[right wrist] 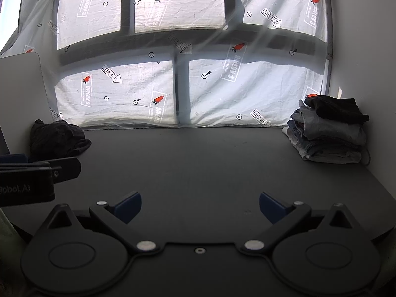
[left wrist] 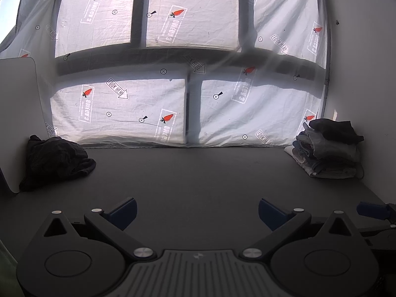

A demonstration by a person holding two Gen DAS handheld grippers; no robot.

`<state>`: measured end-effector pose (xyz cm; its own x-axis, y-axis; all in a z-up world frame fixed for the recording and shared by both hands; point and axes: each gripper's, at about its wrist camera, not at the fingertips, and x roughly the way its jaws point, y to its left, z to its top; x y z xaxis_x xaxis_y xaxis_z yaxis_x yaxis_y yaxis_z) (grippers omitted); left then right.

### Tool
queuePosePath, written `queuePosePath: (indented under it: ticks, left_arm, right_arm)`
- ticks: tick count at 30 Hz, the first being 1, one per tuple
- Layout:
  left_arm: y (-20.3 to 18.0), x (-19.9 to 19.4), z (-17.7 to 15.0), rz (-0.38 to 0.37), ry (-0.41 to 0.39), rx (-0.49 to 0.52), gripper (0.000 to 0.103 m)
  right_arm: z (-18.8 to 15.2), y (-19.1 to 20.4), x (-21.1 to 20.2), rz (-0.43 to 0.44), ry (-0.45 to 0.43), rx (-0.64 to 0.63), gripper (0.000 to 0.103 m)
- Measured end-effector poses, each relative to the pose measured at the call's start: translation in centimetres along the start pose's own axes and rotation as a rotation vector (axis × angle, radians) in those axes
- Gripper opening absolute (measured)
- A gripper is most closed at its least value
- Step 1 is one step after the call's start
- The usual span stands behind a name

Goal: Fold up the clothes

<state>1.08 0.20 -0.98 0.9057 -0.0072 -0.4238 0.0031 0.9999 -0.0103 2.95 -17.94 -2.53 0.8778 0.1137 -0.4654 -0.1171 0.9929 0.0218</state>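
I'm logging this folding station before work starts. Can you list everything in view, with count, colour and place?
crumpled garment: one, black, far left of the table
folded stack: one pile, grey and denim with a black piece on top, far right of the table
table: one, dark grey, bare in the middle
printed sheet: one, white with carrots, over the window behind
board: one, white, standing at left
left tool: open, holding nothing
right tool: open, holding nothing

The dark table (left wrist: 198,173) lies bare across its middle, open for passage. At its far left corner sits a crumpled black garment (left wrist: 55,162) against a white panel (left wrist: 18,113); at its far right corner, a folded stack (left wrist: 326,148) (hard against the wall). A printed sheet (left wrist: 173,86) closes the table's far edge.
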Motion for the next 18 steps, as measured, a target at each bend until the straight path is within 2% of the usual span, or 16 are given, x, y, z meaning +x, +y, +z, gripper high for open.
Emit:
queuePosePath:
  ticks: [9, 14, 18]
  left_arm:
    - [-0.4, 2.3, 0.6, 0.013, 0.022, 0.019, 0.103]
    - [-1.2, 5.9, 1.5, 0.015, 0.051, -0.006, 0.103]
    - [-2.0, 10.0, 2.7, 0.024, 0.074, -0.029, 0.103]
  right_arm:
    - [0.5, -0.9, 2.1, 0.003, 0.016, 0.025, 0.103]
    - [1.2, -2.0, 4.5, 0.002, 0.022, -0.001, 0.103]
    - [2.4, -4.3, 7.9, 0.0, 0.029, 0.033, 0.103]
